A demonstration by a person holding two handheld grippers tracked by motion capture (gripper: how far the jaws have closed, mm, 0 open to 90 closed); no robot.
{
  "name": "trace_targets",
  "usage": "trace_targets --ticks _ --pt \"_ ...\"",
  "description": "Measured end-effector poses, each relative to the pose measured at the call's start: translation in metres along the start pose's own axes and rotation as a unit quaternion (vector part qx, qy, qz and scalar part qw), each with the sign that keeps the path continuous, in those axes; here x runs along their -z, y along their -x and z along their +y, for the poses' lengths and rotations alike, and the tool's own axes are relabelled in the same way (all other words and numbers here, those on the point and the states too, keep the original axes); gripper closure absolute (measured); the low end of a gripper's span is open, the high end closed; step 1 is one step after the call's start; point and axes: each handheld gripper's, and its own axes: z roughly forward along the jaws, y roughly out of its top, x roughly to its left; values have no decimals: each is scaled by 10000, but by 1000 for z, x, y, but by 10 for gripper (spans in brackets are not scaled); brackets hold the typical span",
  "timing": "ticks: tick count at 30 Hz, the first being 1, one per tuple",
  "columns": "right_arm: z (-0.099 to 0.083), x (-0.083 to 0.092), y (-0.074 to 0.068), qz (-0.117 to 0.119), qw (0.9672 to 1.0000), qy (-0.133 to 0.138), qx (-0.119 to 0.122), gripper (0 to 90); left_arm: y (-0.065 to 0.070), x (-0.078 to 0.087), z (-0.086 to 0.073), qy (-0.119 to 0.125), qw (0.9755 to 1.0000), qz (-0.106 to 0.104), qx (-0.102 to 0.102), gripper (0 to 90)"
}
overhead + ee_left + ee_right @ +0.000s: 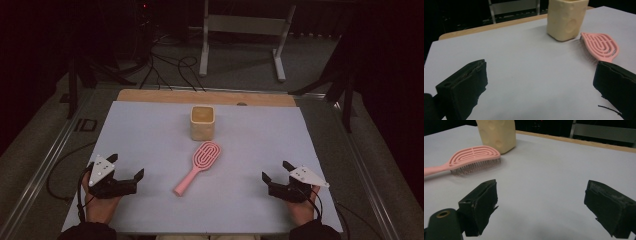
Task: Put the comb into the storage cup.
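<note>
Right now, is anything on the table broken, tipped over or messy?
Nothing stands out. The yellow cup stands upright and looks empty from above. The pink hairbrush lies bristles down just in front of it, slanted but whole. Nothing is spilled on the table. The left gripper and right gripper rest apart from both, jaws open.

Pink brush (198,167) lies btwn both open claws, L (126,166) & R (274,171); cup (202,122), prob. empty, just behind.

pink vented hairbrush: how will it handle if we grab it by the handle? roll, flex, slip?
The pink vented plastic hairbrush looks rigid and probably light, given its slotted head. It lies bristles down, so it is unlikely to roll. Its narrow, smooth handle may pivot or slip in the jaws, with the head drooping toward the white table mat.
</note>
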Motion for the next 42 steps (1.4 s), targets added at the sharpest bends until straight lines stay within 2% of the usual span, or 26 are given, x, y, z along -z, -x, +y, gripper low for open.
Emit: trace_targets --ticks 6,11,16,22,27,33,38,40,41,42 --pt "0 0 -1 -24 10000 7 15 113 3 -8 11 -131 9999 -92 -48 0" --pt "0 0 0 -34 10000 -35 -3 113 7 -18 22 -364 9991 -194 -90 0" --pt "0 -1 0 -26 10000 -49 4 112 12 -28 31 -627 9973 -356 -103 0" --pt "-1 -2 0 -13 10000 -58 -9 113 20 -43 39 -965 9940 -439 -275 0" --pt "-1 -2 0 -39 10000 -62 -43 112 28 -55 45 -1235 9901 -531 -408 0" --pt "-1 -2 0 -41 10000 -62 -28 113 39 -65 54 -1387 9866 -623 -589 0" --pt "-1 -2 0 -50 10000 -58 -49 112 48 -73 60 -1582 9822 -645 -776 0" --pt "-1 -2 0 -37 10000 -57 -51 112 49 -74 61 -1612 9815 -649 -800 0" --pt "-1 -3 0 -33 10000 -60 -37 113 53 -78 62 -1703 9794 -678 -849 0" --pt "-1 -3 0 -33 10000 -60 -37 113 53 -78 62 -1703 9794 -678 -849 0"
